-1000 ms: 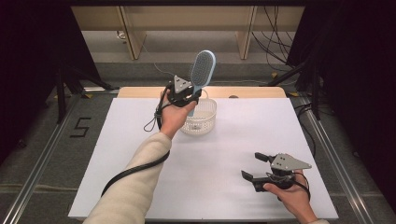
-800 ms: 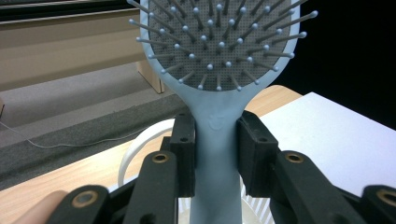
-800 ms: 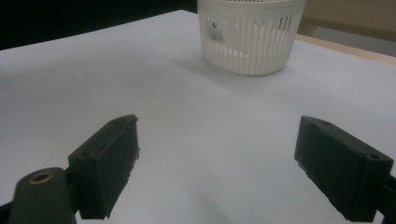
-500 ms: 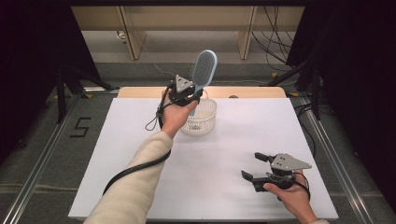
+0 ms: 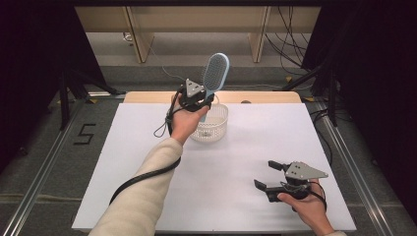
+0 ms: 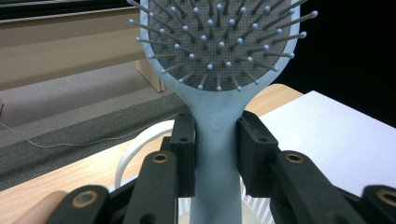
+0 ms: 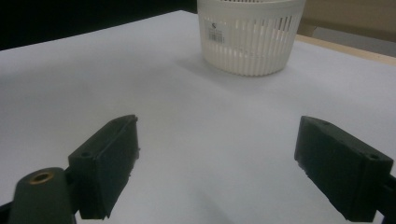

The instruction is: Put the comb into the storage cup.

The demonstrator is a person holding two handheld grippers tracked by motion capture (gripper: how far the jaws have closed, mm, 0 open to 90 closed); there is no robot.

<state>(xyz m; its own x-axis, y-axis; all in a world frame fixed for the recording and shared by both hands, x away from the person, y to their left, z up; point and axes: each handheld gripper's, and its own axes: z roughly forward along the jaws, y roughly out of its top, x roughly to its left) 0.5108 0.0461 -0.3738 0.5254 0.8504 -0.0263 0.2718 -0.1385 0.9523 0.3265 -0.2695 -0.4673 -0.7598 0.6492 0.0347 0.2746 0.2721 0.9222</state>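
A light blue hairbrush (image 5: pixel 215 73) stands upright with its bristled head above a white slatted basket (image 5: pixel 214 124). My left gripper (image 5: pixel 200 101) is shut on the brush's handle (image 6: pixel 215 158), both pads pressing its sides just below the head (image 6: pixel 219 42). The basket's rim (image 6: pixel 135 149) curves beneath the jaws. Near the table's front right, my right gripper (image 5: pixel 263 175) rests low over the white tabletop, open, with nothing between its pads (image 7: pixel 109 158). It faces the basket (image 7: pixel 250 35) across the table.
The white table surface (image 5: pixel 246 147) has a wooden strip (image 5: pixel 265 97) along its far edge. Beyond it stand wooden furniture legs and loose cables on the floor. Metal rails run along both sides of the table.
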